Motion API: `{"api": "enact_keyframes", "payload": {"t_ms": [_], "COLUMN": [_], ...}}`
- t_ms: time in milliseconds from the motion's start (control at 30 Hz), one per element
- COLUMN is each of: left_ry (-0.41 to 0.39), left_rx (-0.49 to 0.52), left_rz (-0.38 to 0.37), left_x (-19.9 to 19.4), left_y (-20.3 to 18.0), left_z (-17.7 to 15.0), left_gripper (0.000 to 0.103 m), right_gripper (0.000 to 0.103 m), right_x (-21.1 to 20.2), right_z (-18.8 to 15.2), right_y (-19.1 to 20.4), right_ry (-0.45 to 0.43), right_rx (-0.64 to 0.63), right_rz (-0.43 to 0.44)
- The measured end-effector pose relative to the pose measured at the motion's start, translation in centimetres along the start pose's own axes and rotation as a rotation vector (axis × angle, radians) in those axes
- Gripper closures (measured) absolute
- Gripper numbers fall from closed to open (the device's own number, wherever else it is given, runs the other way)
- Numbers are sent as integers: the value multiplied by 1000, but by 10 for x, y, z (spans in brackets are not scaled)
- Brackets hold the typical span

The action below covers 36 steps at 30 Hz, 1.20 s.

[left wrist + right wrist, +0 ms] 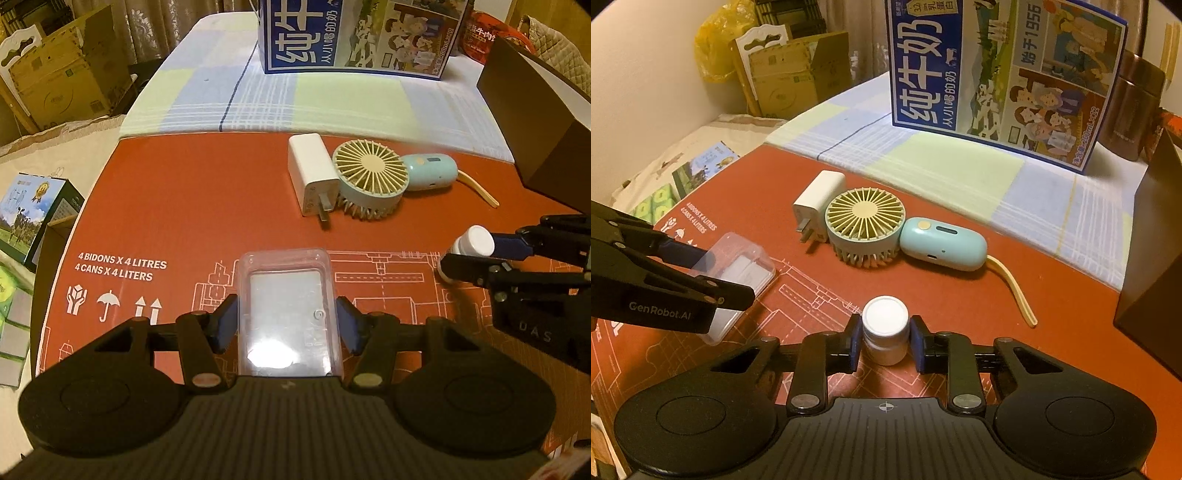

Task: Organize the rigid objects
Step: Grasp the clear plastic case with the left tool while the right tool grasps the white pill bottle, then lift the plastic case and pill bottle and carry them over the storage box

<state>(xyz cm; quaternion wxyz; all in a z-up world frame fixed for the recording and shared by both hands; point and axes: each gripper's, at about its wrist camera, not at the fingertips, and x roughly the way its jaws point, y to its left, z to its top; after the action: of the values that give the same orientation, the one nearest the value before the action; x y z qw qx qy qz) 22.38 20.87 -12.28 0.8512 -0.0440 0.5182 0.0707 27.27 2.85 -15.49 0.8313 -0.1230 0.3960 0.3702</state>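
Observation:
My left gripper is shut on a clear plastic case with a white insert, low over the red cardboard sheet. My right gripper is shut on a small white bottle that stands upright on the sheet. Each gripper shows in the other's view: the right gripper with the white bottle at the right, the left gripper with the clear case at the left. A white charger plug and a mint handheld fan lie side by side farther back.
A blue milk carton box stands at the back on a checked cloth. A dark brown box stands at the right edge. A brown flask stands behind it. Cardboard boxes and packets lie off the left side.

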Motion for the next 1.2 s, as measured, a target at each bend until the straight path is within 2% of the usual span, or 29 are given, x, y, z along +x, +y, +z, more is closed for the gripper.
{"api": "enact_keyframes", "payload": {"t_ms": [467,1200], "left_ry": [-7,-113], "left_rx": [19,113], "left_rz": [-22,-90], "left_x": [-8,-53], "left_y": [-12,-60], "left_z": [-3,17], "left_gripper": [51,51], "right_gripper": [79,79], "right_x": [-12,-65], "right_z": [-6,-14], "right_y": [0,-28], "right_ry": [-8,-82], "right_rx": [9,109], "right_rz": [-1,-48]}}
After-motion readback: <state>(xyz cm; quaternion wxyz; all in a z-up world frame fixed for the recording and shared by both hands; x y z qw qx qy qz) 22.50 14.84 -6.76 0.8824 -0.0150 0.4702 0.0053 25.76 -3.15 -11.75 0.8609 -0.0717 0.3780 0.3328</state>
